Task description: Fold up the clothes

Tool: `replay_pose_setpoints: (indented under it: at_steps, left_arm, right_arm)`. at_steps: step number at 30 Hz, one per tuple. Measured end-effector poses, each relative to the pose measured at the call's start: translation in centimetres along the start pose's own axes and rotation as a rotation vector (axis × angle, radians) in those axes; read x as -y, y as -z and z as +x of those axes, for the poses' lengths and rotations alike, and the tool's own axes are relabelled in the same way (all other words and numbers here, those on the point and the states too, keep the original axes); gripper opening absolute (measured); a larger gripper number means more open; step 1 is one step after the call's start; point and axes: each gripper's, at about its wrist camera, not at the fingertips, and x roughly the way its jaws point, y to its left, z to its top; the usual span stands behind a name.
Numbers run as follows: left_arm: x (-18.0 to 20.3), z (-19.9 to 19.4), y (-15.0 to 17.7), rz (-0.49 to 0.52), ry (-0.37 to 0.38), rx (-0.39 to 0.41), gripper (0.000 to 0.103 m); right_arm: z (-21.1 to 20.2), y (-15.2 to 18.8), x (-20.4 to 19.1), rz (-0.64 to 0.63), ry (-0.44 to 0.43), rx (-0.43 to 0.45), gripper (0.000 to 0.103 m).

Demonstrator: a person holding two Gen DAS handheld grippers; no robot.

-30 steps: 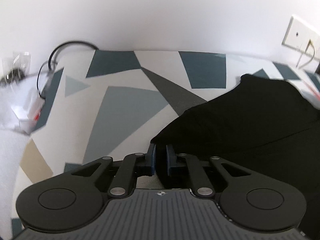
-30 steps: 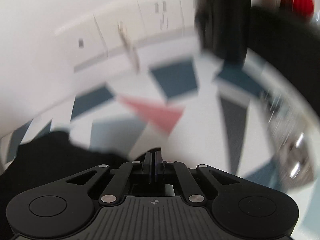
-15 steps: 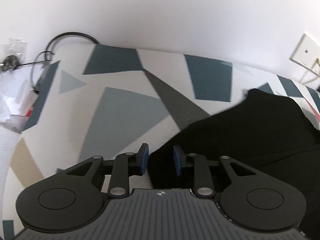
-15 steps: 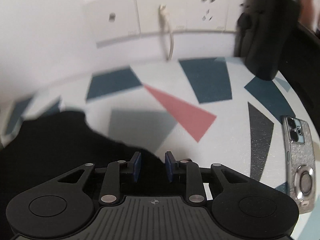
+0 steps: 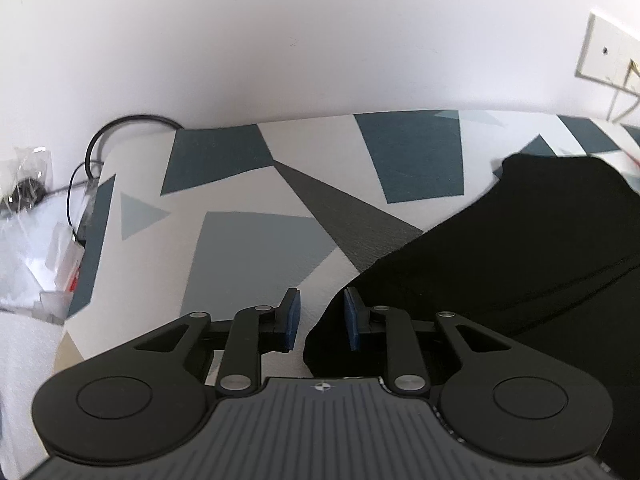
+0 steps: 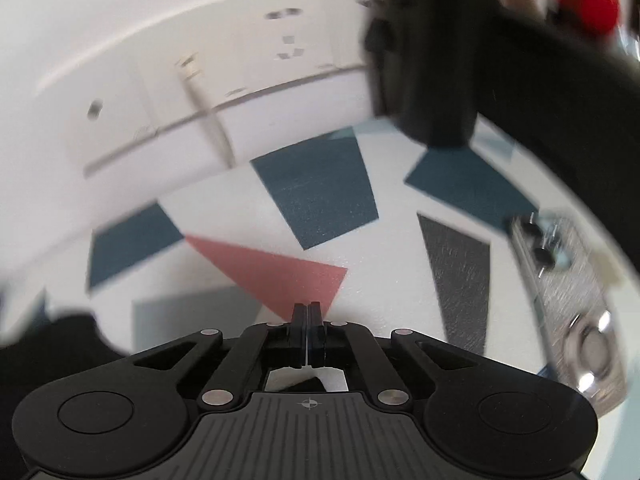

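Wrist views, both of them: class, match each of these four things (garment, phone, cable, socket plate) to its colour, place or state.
Things:
1. garment
2. phone
3. cable
4. socket plate

Descriptions:
A. white, fixed to the wall
B. black, looping up past the far corner of the table
C. black, spread on the patterned top
D. glittery case, lying flat near the table's edge

Pairs: 1-C, 2-D, 3-B, 4-A

One black garment [image 5: 520, 264], one patterned tablecloth [image 5: 248, 248], one phone [image 6: 576, 300], two grippers, one per view.
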Motion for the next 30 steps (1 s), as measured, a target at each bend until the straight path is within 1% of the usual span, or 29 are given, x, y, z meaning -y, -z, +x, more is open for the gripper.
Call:
replay_pose_setpoints:
  at_steps: [1,2,3,5,7,9,10,11,12,13,14,16,17,18,19,20,21,22,23,24,25,26,27,28,29,30]
  left_arm:
    - [-0.1,0.0,0.0,-0.010,0.005,0.000,0.025]
    - [-0.3,0.0,0.1,-0.021,0.010,0.000,0.025]
    - [-0.2,0.0,0.1,-0.019,0.009,0.000,0.025]
    - [0.0,0.0,0.1,-0.009,0.002,0.002,0.025]
    - [0.1,0.0,0.1,-0.001,-0.005,0.005,0.025]
    - [0.2,0.0,0.2,0.001,-0.011,0.007,0.025]
    - [0.3,-0.1,0.2,0.011,-0.012,0.010,0.025]
    - [0.4,-0.1,0.3,0.023,-0.012,0.014,0.021]
    - [0.6,-0.1,0.3,0.045,-0.019,0.016,0.014]
    - [0.9,-0.1,0.4,0.069,-0.027,0.018,0.013]
    - [1.0,-0.1,0.5,0.079,-0.038,0.021,0.013]
    - [0.8,0.0,0.5,0.051,-0.037,0.026,0.013]
    - [0.6,0.0,0.4,0.030,-0.036,0.028,0.017]
    - [0.3,0.0,0.3,0.013,-0.042,0.026,0.030]
    - [0.0,-0.1,0.3,0.007,-0.063,0.019,0.041]
    - [-0.3,-0.6,0.4,0.004,-0.072,0.015,0.054]
    - [-0.6,-1.1,0.6,0.001,-0.077,0.013,0.055]
    - [-0.9,-2.1,0.9,-0.002,-0.051,0.013,0.055]
    - [-1.0,-3.1,1.3,-0.004,-0.023,0.011,0.055]
    - [-1.2,-4.0,1.8,-0.006,-0.002,0.007,0.058]
    - [-1.3,-5.0,2.5,-0.008,0.004,-0.001,0.061]
    - [-1.3,-5.9,3.3,-0.010,0.007,-0.010,0.066]
    - [-1.4,-6.8,4.0,-0.012,0.010,-0.019,0.069]
    - [-1.4,-7.8,4.9,-0.022,0.007,-0.026,0.069]
    - [-1.4,-8.7,5.8,-0.034,0.002,-0.033,0.071]
    - [-1.4,-9.5,6.7,-0.051,-0.002,-0.035,0.073]
  right_arm:
    - [-0.1,-0.3,0.5,0.038,-0.026,-0.009,0.009]
    - [-0.4,-0.5,0.7,0.042,-0.049,-0.016,0.016]
    - [-0.6,-0.5,0.5,0.017,-0.076,-0.028,0.022]
    - [-0.9,-0.1,-0.5,-0.069,-0.120,-0.061,0.025]
    - [-1.1,0.6,-1.8,-0.172,-0.137,-0.086,0.027]
    - [-0.9,1.4,-2.9,-0.243,-0.144,-0.104,0.029]
    - [-0.8,1.8,-3.5,-0.274,-0.138,-0.112,0.028]
    - [-0.6,2.0,-3.9,-0.306,-0.108,-0.113,0.023]
    - [-0.3,2.2,-4.2,-0.338,-0.054,-0.108,0.010]
    - [-0.1,2.3,-4.3,-0.344,-0.029,-0.097,0.011]
    - [-0.1,2.1,-4.0,-0.311,-0.027,-0.083,0.011]
    - [-0.1,1.6,-3.2,-0.230,-0.002,-0.049,0.007]
    - [-0.4,1.5,-2.7,-0.187,0.003,-0.017,0.012]
    - [-0.8,1.4,-1.9,-0.128,-0.021,0.012,0.027]
    - [-1.3,1.3,-1.2,-0.069,-0.044,0.042,0.032]
    - [-1.8,1.3,-0.5,-0.019,-0.071,0.060,0.037]
    - [-2.3,1.4,0.2,0.021,-0.102,0.068,0.041]
    - [-2.8,1.5,0.9,0.061,-0.132,0.075,0.044]
    - [-3.3,1.6,1.4,0.078,-0.152,0.082,0.050]
    - [-3.8,1.9,1.7,0.067,-0.155,0.090,0.055]
    - [-4.4,2.2,2.0,0.050,-0.151,0.101,0.058]
    - [-5.0,2.4,2.2,0.037,-0.146,0.109,0.065]
    - [-5.4,2.6,2.6,0.033,-0.145,0.112,0.069]
    - [-5.9,2.8,3.0,0.035,-0.153,0.112,0.071]
    - [-6.3,3.0,3.5,0.040,-0.164,0.112,0.077]
    - [-6.9,3.2,3.9,0.047,-0.173,0.111,0.085]
